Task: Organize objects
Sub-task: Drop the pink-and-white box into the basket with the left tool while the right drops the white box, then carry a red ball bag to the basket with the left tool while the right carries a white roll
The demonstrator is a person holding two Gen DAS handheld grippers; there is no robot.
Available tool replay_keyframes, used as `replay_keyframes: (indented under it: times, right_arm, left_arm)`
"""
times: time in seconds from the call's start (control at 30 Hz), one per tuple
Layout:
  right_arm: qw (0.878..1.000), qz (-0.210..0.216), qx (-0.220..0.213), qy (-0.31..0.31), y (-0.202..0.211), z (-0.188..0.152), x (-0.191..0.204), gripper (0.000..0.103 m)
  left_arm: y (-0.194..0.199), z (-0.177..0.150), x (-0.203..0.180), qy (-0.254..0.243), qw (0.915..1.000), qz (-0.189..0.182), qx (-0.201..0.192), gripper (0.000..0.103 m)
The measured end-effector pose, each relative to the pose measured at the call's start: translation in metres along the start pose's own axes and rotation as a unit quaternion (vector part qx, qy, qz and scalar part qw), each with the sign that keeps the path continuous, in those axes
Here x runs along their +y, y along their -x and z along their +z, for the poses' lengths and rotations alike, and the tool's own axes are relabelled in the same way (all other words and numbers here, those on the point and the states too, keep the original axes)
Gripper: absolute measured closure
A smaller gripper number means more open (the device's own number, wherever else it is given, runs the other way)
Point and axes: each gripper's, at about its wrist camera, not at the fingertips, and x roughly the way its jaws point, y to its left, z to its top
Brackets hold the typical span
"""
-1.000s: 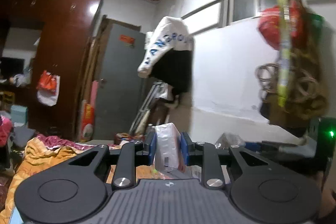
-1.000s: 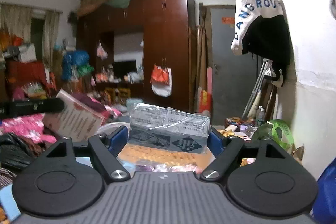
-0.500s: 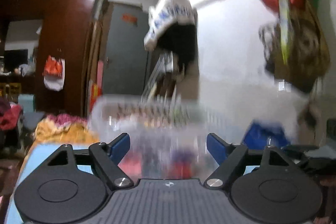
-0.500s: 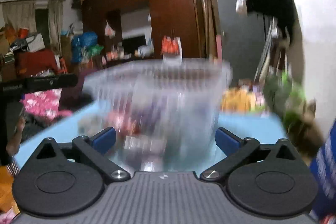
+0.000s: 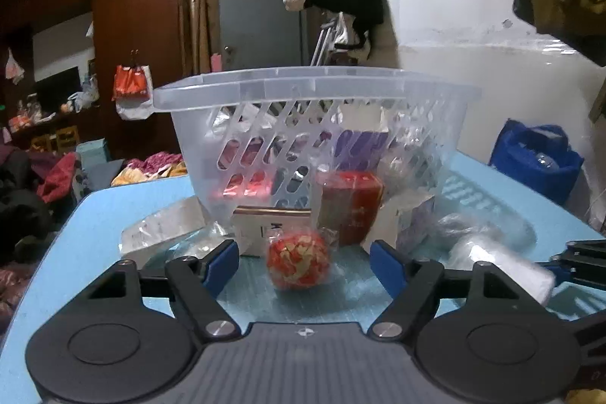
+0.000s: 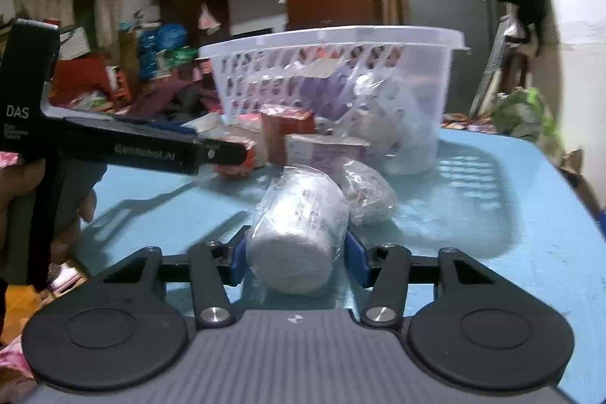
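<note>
- Step: we pick items lying ahead of the basket (image 5: 314, 89).
- Right gripper (image 6: 295, 254): jaws closing around the roll (image 6: 299, 230).
- Left gripper (image 5: 305, 262): wide, closing, ball (image 5: 298, 259) between untouched.
- Next: grip firmly, lift over the rim.

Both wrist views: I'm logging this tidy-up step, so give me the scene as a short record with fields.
surface: blue table
container: clear slotted basket, upright, some packets inside
left claw: closing around a red-and-gold wrapped ball, pads not touching it
right claw: closing on a white plastic-wrapped roll lying on the table
loose items: red box, purple-and-white box, more wrapped packets
</note>
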Motion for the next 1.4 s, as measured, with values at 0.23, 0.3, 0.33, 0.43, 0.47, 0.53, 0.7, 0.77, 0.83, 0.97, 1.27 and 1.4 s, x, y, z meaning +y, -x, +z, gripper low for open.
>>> replay_keyframes:
  times: [0.23, 0.3, 0.33, 0.43, 0.47, 0.53, 0.7, 0.77, 0.83, 0.97, 1.27, 1.4]
  right_arm:
    - [0.999, -0.026, -0.025, -0.006, 0.020, -0.004, 0.003, 0.050]
    - [0.999, -0.030, -0.033, -0.007, 0.024, 0.000, 0.002, 0.050]
    - [0.999, -0.034, -0.037, -0.006, 0.027, 0.001, 0.001, 0.050]
    - [0.998, -0.045, -0.048, -0.005, 0.031, 0.005, -0.001, 0.050]
    - [0.997, -0.049, -0.051, -0.005, 0.032, 0.007, -0.002, 0.050]
    - [0.997, -0.057, -0.057, -0.006, 0.035, 0.009, -0.004, 0.050]
    - [0.995, -0.076, -0.068, -0.009, 0.037, 0.016, -0.009, 0.050]
    - [0.994, -0.085, -0.070, -0.007, 0.037, 0.017, -0.010, 0.050]
    - [0.993, -0.093, -0.073, -0.007, 0.037, 0.019, -0.011, 0.050]
    - [0.990, -0.114, -0.080, -0.008, 0.037, 0.021, -0.014, 0.050]
    - [0.985, -0.139, -0.098, -0.014, 0.040, 0.030, -0.017, 0.051]
    - [0.982, -0.145, -0.119, -0.012, 0.045, 0.052, -0.016, 0.051]
  left_arm:
    - [-0.006, -0.002, -0.003, 0.013, 0.9997, 0.009, 0.019, 0.062]
    - [-0.001, -0.005, 0.003, 0.024, 0.9996, 0.005, 0.011, 0.062]
    - [-0.001, -0.007, 0.003, 0.030, 0.9995, 0.003, 0.004, 0.062]
    - [0.005, -0.009, 0.006, 0.043, 0.9989, -0.006, -0.018, 0.062]
    - [0.007, -0.010, 0.007, 0.045, 0.9986, -0.007, -0.025, 0.062]
    - [0.007, -0.010, 0.008, 0.046, 0.9984, -0.010, -0.031, 0.062]
    - [0.008, -0.010, 0.006, 0.047, 0.9980, -0.005, -0.042, 0.062]
    - [0.010, -0.010, 0.006, 0.048, 0.9976, -0.001, -0.050, 0.062]
    - [0.011, -0.009, 0.008, 0.051, 0.9973, 0.000, -0.054, 0.062]
    - [0.010, -0.010, 0.011, 0.057, 0.9970, -0.004, -0.053, 0.062]
    - [0.027, -0.009, 0.009, 0.057, 0.9949, 0.005, -0.084, 0.062]
    - [0.053, 0.015, 0.011, 0.066, 0.9902, -0.014, -0.122, 0.062]
